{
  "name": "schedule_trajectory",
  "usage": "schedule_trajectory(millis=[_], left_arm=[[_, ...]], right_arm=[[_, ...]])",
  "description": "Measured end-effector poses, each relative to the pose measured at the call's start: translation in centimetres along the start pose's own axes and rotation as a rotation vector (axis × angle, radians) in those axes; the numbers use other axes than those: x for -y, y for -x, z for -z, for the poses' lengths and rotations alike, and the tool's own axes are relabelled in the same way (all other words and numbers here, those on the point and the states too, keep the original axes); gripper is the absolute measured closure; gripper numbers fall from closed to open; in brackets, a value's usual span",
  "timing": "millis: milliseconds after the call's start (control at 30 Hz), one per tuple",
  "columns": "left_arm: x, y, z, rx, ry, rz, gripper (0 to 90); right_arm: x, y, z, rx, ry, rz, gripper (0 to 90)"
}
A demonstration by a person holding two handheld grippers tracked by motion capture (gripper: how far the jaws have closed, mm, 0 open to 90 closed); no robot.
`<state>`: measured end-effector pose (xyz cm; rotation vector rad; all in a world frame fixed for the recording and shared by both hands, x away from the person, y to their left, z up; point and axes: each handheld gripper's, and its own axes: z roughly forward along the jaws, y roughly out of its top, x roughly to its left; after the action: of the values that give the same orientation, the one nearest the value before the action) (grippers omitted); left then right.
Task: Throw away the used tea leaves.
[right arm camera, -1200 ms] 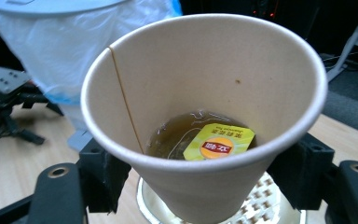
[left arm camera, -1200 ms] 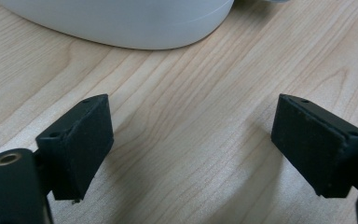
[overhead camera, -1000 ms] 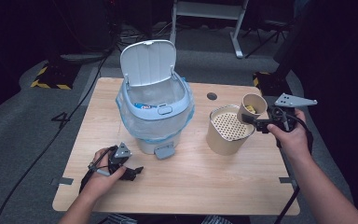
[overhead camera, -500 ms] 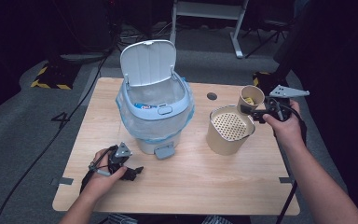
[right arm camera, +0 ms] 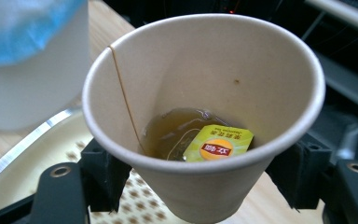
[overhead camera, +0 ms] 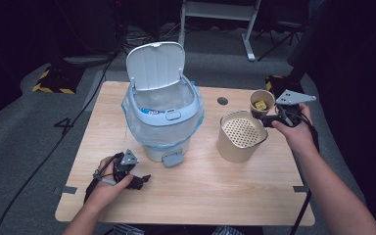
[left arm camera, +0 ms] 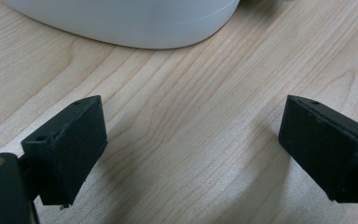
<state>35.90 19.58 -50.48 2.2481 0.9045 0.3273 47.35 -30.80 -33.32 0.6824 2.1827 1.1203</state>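
Note:
A paper cup (overhead camera: 262, 102) (right arm camera: 205, 93) is held upright just beyond the far right rim of a tan metal pot with a perforated strainer insert (overhead camera: 240, 133). My right gripper (overhead camera: 263, 114) (right arm camera: 200, 184) is shut on the cup's lower wall. The cup holds a little brown tea, a tea bag with a yellow tag (right arm camera: 216, 144), and a string running up the inner wall. My left gripper (overhead camera: 139, 179) (left arm camera: 191, 154) rests on the wooden table (overhead camera: 215, 196) at front left, open with nothing between its fingers.
A white pedal bin (overhead camera: 161, 117) with a blue liner and raised lid stands mid-table; its base (left arm camera: 121, 23) lies just ahead of the left jaws. A round hole (overhead camera: 222, 101) is in the tabletop behind the pot. Dark floor surrounds the table.
The right gripper has lifted the cup slightly up and away from over the strainer pot. The left gripper has stayed still.

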Motion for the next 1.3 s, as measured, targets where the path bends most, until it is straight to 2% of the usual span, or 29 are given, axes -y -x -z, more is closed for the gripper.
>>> schedule_trajectory(millis=[100, 233, 367, 433, 667, 800, 867, 1100, 1200, 1300], left_arm=[[0.0, 0.0, 0.0, 0.0, 0.0, 0.001, 8.0], [0.0, 0.0, 0.0, 0.0, 0.001, 0.001, 8.0], [0.0, 0.0, 0.0, 0.0, 0.0, 0.0, 8.0], [0.0, 0.0, 0.0, 0.0, 0.001, 0.001, 8.0], [0.0, 0.0, 0.0, 0.0, 0.001, 0.001, 8.0], [0.0, 0.0, 0.0, 0.0, 0.001, 0.001, 8.0], [0.0, 0.0, 0.0, 0.0, 0.002, 0.002, 8.0], [0.0, 0.0, 0.0, 0.0, 0.001, 0.001, 8.0], [0.0, 0.0, 0.0, 0.0, 0.001, 0.001, 8.1], [0.0, 0.0, 0.0, 0.0, 0.001, 0.002, 8.1]], right_arm=[[-0.1, -0.4, 0.0, 0.049, -0.04, 0.128, 29.9], [-0.2, -1.1, 0.1, 0.086, -0.077, 0.242, 30.1], [-0.6, -2.2, 0.0, 0.168, -0.142, 0.432, 30.4], [-0.7, -2.7, -0.2, 0.197, -0.171, 0.511, 30.4], [-0.6, -3.8, -0.8, 0.293, -0.275, 0.732, 30.7], [-0.6, -4.7, -1.2, 0.367, -0.341, 0.918, 30.8], [-0.4, -5.2, -1.3, 0.418, -0.374, 1.02, 30.9], [0.5, -7.1, -1.9, 0.607, -0.475, 1.483, 31.4], [0.8, -7.7, -2.1, 0.65, -0.495, 1.606, 31.5], [0.9, -8.1, -2.2, 0.685, -0.524, 1.686, 31.6]])
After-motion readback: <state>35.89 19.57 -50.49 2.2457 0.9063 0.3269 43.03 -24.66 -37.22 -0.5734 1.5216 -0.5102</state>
